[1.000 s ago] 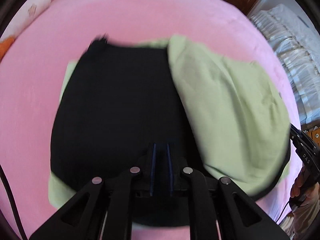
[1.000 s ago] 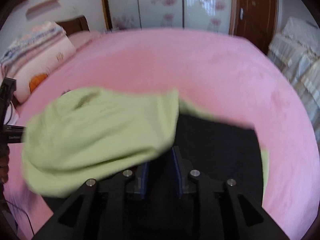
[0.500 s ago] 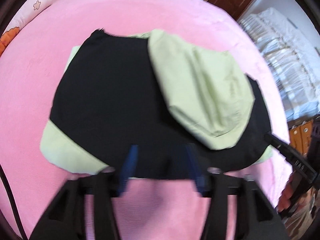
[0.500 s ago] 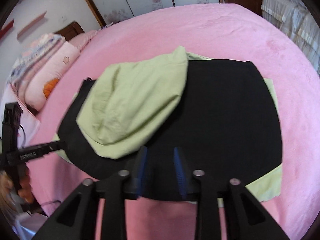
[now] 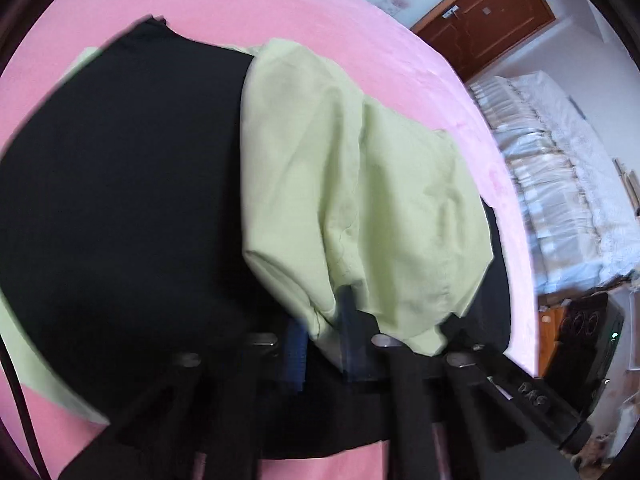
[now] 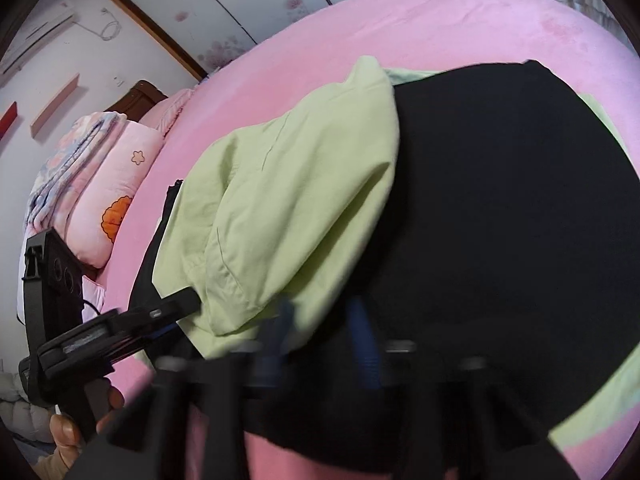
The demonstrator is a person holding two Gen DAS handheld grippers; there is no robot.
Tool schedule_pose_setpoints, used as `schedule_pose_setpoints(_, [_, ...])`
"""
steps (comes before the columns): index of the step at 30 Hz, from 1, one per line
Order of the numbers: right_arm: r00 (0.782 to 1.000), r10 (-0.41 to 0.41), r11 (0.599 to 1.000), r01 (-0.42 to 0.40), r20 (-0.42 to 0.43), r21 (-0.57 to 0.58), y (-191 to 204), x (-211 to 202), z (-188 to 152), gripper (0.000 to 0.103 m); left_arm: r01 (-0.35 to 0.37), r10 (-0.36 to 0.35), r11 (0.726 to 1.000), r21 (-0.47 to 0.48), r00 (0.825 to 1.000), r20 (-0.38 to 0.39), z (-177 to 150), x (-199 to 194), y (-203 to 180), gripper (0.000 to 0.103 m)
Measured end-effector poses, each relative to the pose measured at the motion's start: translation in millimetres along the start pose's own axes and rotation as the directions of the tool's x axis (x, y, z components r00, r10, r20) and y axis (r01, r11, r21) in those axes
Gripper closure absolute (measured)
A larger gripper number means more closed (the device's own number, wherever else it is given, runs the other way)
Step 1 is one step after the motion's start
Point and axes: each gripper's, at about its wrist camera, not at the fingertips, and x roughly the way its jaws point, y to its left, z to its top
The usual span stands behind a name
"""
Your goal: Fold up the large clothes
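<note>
A pink, plush bed cover [image 5: 280, 12] fills the room's foreground, with a brown wooden door [image 5: 484, 28] and a white ruffled bedspread [image 5: 560, 184] beyond it and two pillows [image 6: 116, 196] off to the left of the right tongs. One garment [image 5: 120, 200] lies flat on it: smooth black cloth with pale green fabric showing at its edges and a soft, wrinkled green flap [image 5: 360, 208] folded over the black. The flap's near hem sits right at the tips of both tools. The left gripper [image 5: 320, 340] has just been closing, and its blue-padded fingers now pinch the flap's hem. The right gripper [image 6: 324, 332] has also just been closing; its two fingers are blurred at the black near edge beside the flap, and what they clamp cannot be told. Half a second ago both pairs stood spread, short of the cloth, with more bare pink before them.
</note>
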Motion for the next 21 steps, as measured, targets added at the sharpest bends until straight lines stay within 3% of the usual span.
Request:
schedule_pose_setpoints(3, [0.997,-0.008,0.999,0.011,0.076,-0.043,9,-19,-10,0.101,0.000,-0.002,1.000,0.024,0.997,0.073,-14,-10,-7,0.094])
schedule_pose_setpoints(6, [0.997,-0.074,0.996,0.074,0.007,-0.052,-1,4,-28,0.102,-0.022,0.021,0.999,0.023,0.998,0.053,-31,7,5,0.094])
schedule_pose_setpoints(8, [0.997,-0.078,0.996,0.077,-0.009,-0.050,-6,9,-34,0.101,0.002,-0.002,1.000,0.006,0.999,0.048,-36,11,14,0.093])
schedule_pose_setpoints(10, [0.995,-0.099,0.993,0.099,0.009,-0.065,0,-1,-33,0.096,0.009,-0.010,1.000,0.028,0.998,0.057,-36,1,11,0.086])
schedule_pose_setpoints(12, [0.986,-0.165,0.982,0.167,0.026,-0.092,8,-13,-31,0.089,-0.048,0.043,0.995,0.082,0.997,0.060,-36,-10,5,0.073])
schedule_pose_setpoints(15, [0.971,-0.207,0.965,0.223,0.117,-0.141,22,-40,-28,0.089,-0.164,0.135,0.966,0.202,0.980,0.150,-34,-42,-17,0.065])
schedule_pose_setpoints(16, [0.966,-0.203,0.961,0.227,0.158,-0.155,29,-50,-25,0.089,-0.187,0.141,0.953,0.239,0.970,0.198,-33,-53,-26,0.057])
schedule_pose_setpoints(18, [0.965,-0.158,0.966,0.196,0.208,-0.172,41,-60,-13,0.089,-0.201,0.121,0.940,0.276,0.952,0.280,-27,-69,-42,0.046])
schedule_pose_setpoints(21, [0.966,-0.101,0.972,0.146,0.237,-0.181,56,-54,13,0.089,-0.185,0.075,0.934,0.306,0.938,0.339,-3,-69,-67,0.046])
